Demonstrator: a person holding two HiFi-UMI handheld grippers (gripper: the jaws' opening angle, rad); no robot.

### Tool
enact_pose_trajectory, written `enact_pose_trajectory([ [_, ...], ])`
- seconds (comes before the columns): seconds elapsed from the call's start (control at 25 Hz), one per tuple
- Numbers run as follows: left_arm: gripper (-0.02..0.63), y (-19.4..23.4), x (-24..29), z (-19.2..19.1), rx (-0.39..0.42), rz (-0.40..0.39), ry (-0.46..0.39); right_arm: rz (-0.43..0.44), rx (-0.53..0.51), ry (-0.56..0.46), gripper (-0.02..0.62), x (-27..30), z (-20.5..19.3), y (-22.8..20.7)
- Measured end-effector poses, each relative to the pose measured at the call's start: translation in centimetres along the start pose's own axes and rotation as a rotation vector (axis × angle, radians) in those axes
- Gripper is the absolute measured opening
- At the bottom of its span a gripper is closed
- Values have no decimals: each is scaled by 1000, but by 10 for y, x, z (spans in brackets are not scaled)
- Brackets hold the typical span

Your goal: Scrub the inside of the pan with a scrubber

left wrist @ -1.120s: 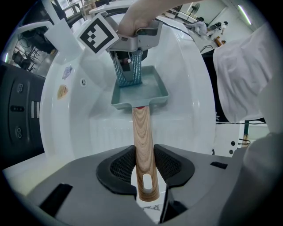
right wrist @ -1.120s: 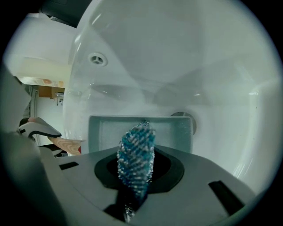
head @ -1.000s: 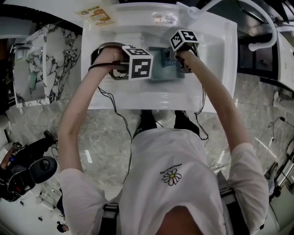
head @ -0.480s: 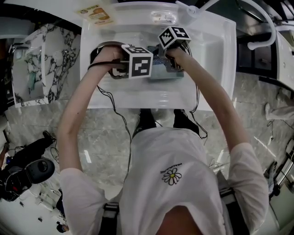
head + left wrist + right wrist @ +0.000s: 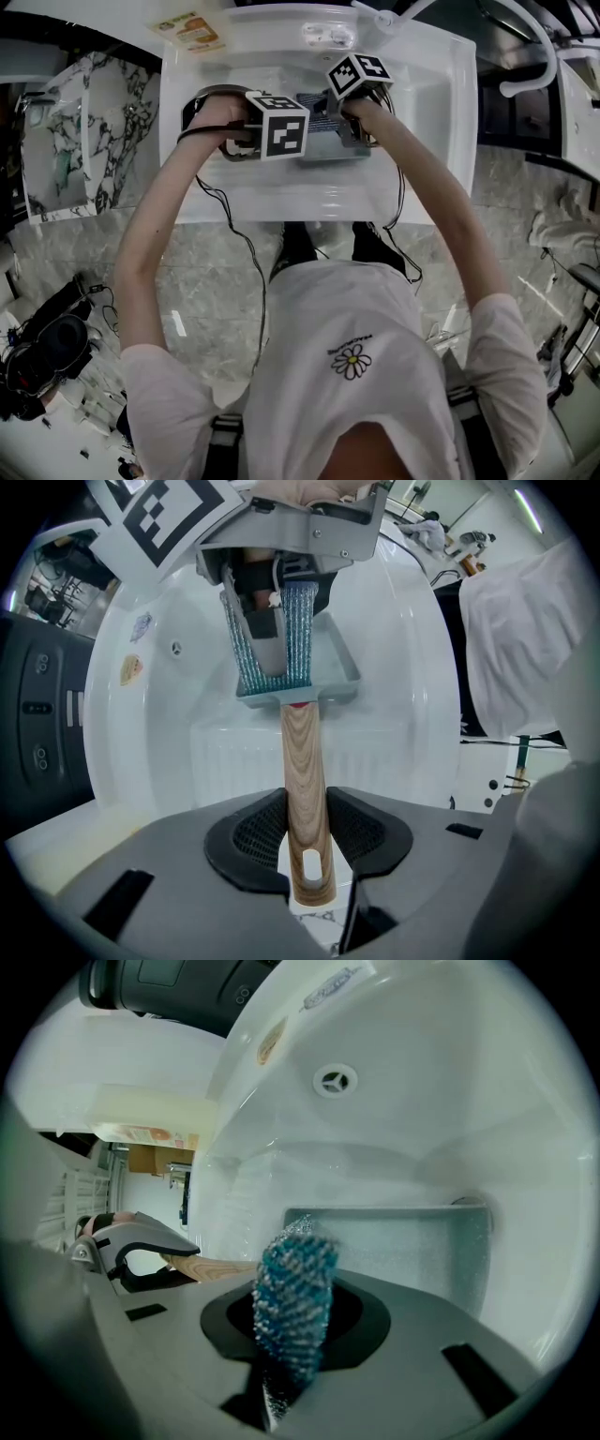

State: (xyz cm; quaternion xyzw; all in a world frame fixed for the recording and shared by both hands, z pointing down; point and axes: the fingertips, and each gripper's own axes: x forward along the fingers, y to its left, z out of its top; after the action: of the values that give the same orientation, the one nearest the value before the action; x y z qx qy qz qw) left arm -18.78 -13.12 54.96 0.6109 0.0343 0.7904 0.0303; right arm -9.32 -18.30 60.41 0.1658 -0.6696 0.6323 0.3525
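Observation:
A square grey-blue pan (image 5: 298,684) with a wooden handle (image 5: 304,780) lies in the white sink (image 5: 422,112). My left gripper (image 5: 307,832) is shut on that handle near its end, and its marker cube (image 5: 277,125) shows left of the pan (image 5: 323,142) in the head view. My right gripper (image 5: 295,1321) is shut on a blue-and-white knitted scrubber (image 5: 293,1297). It holds the scrubber (image 5: 281,635) over the inside of the pan (image 5: 394,1241), near the handle side. Whether the scrubber touches the pan's floor I cannot tell.
The sink's drain (image 5: 335,1079) lies beyond the pan. A faucet (image 5: 380,17) stands at the sink's far rim, with a printed card (image 5: 192,33) on the counter beside it. A marbled stand (image 5: 66,122) is left of the sink. Cables (image 5: 234,225) trail from the grippers.
The right gripper with the scrubber has shifted left and up along the pan, mostly in the first half second. The left gripper and the pan's handle have stayed put.

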Motion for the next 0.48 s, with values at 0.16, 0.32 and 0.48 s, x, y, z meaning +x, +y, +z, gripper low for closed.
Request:
enact_pose_trajectory([
  [0.16,138,0,0,-1,-4,-2,5,-50,-2,-13,60,-23,-1,-21],
  [0.32,138,-2,0,0,-11,-6,3,-166,8,-1,60,-45,-11,-65],
  [0.48,138,-2,-2,1,-16,-2,-4,-265,19,27,60,-55,-26,-104],
])
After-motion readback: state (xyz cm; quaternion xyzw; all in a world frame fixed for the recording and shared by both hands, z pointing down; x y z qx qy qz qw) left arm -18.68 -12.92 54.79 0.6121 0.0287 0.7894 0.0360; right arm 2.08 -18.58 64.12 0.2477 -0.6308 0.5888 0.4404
